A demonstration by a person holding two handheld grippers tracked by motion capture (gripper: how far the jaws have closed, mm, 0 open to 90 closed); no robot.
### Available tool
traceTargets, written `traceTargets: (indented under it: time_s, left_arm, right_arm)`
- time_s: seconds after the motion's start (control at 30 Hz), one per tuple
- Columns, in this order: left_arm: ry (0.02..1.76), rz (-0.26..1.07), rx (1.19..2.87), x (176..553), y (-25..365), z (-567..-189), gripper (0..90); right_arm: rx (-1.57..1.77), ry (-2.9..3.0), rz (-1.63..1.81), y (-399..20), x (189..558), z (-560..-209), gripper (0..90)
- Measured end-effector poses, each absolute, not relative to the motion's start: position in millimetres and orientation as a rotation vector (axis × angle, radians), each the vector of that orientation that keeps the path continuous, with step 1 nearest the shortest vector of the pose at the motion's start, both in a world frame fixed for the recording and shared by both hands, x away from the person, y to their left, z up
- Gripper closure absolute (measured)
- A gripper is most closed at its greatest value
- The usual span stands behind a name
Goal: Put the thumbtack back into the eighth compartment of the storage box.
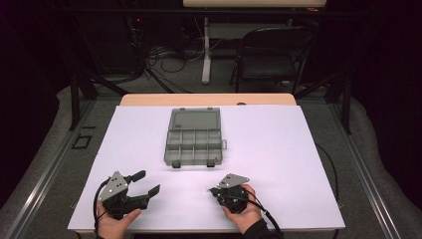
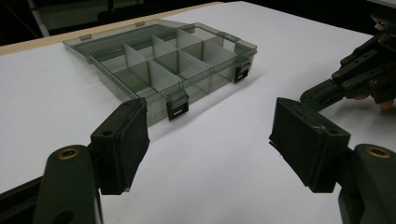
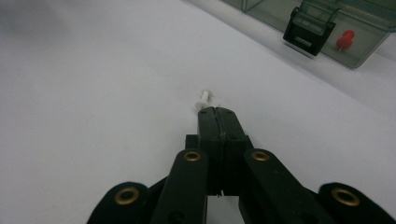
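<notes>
At the lower middle of the high view, the right tongs (image 1: 211,189) rest low over the white sheet (image 1: 278,149) that covers the counter (image 1: 209,99), held by a hand (image 1: 244,216) coming in from the bottom edge. In the right gripper view these tongs (image 3: 215,110) have their jaws pressed together, and a small white push pin (image 3: 204,99) pokes out from between the tips, so they are holding the pin; its head points toward the upper part of that frame, just above the sheet. At the upper right of that same view a red push pin (image 3: 344,40) lies inside a compartment of the smoky clear organizer box (image 3: 355,28), beside a black latch (image 3: 309,31) on the box's front wall.

At the lower left of the high view, the left tongs (image 1: 144,183) stand wide with nothing between the jaws, gripped by the other hand (image 1: 115,225). In the left gripper view the two black pads (image 2: 128,142) frame bare white sheet, and the right tongs (image 2: 327,93) show at the right edge.

The organizer box (image 1: 193,137) lies in the middle of the high view, well apart from both tongs, with its lid (image 1: 194,119) folded back flat toward the top of the frame. Its dividers (image 2: 159,70) split it into rows of small compartments, and both front latches hang open.
</notes>
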State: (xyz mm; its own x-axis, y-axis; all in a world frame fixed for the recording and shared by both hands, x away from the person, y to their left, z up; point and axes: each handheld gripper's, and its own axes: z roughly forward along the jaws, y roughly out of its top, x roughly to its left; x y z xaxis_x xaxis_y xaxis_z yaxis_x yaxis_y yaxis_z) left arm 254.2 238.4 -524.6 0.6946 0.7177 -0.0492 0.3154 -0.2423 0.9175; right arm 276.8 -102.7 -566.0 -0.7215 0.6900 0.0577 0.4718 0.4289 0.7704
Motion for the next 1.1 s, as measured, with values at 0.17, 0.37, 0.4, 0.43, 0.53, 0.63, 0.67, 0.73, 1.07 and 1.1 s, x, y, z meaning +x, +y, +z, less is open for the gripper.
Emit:
traceTargets:
  time_s: [0.17,0.37,0.4,0.43,0.53,0.63,0.67,0.73,1.07,1.1]
  left_arm:
    - [0.816,0.47,1.833,254.2,238.5,-524.6,27.4]
    - [0.813,0.468,1.834,254.4,238.0,-524.7,27.4]
    - [0.814,0.468,1.835,254.4,237.9,-524.7,27.4]
    - [0.811,0.466,1.833,254.4,237.8,-524.9,27.4]
    - [0.812,0.464,1.832,254.5,237.6,-525.0,27.4]
    - [0.818,0.465,1.831,254.3,237.5,-525.1,27.4]
    - [0.819,0.465,1.831,254.3,237.3,-525.1,27.4]
    - [0.82,0.464,1.831,254.4,237.3,-525.2,27.4]
    - [0.819,0.464,1.83,254.6,237.4,-525.2,27.4]
    - [0.819,0.464,1.83,254.6,237.4,-525.2,27.4]
  right_arm:
    - [1.014,2.419,1.186,-104.3,277.2,-564.2,90.0]
    - [1.051,2.392,1.254,-110.0,279.0,-552.2,90.0]
    - [1.056,2.386,1.264,-110.8,279.2,-550.1,90.0]
    - [1.058,2.384,1.271,-111.5,279.7,-548.9,90.0]
    - [1.06,2.37,1.278,-114.0,281.2,-542.8,90.0]
    - [1.06,2.358,1.284,-115.2,282.3,-538.5,90.0]
    - [1.056,2.351,1.29,-116.6,283.6,-533.8,90.0]
    - [1.063,2.345,1.3,-117.8,285.5,-529.4,90.0]
    - [1.077,2.318,1.289,-125.2,302.8,-505.3,90.0]
    - [1.088,2.315,1.289,-125.5,304.6,-503.2,90.0]
